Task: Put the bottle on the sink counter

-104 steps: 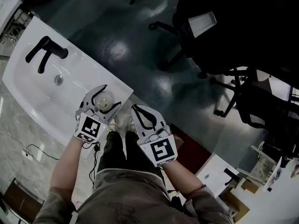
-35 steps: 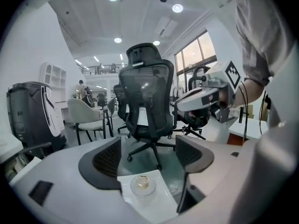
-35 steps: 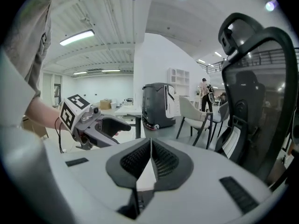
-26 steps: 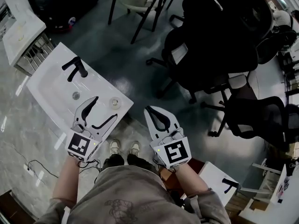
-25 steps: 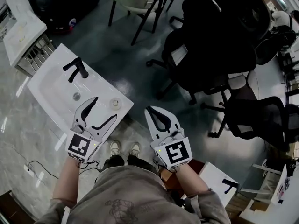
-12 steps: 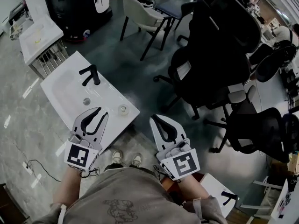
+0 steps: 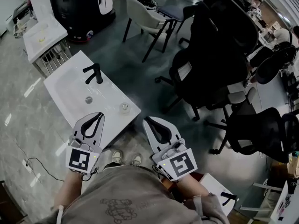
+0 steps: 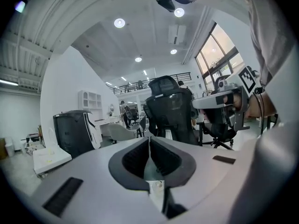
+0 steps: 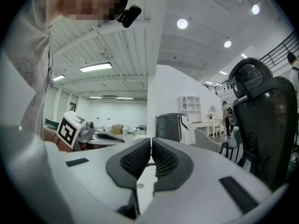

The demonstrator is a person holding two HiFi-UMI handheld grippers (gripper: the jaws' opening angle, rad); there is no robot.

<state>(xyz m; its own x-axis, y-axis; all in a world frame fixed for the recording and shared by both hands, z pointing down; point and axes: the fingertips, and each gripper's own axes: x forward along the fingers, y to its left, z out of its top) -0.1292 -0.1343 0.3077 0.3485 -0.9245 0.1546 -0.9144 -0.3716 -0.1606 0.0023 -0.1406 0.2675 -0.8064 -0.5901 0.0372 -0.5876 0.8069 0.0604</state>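
Observation:
A small clear bottle stands upright on the front right corner of the white sink counter, right of the drain and in front of the black faucet. My left gripper hangs shut just short of the counter's near edge, apart from the bottle, with nothing between its jaws. In the left gripper view the left gripper points up at the room, jaws touching. My right gripper is over the floor to the right of the counter, shut and empty. In the right gripper view the right gripper also faces the room.
Black office chairs crowd the floor to the right. A beige chair and a black machine stand at the back, and a second white counter is at the far left. The person's shoes show beside the counter.
The left gripper's jaws went from wide open to shut. Both grippers drew back from the sink counter and the view rose. The bottle stayed on the counter.

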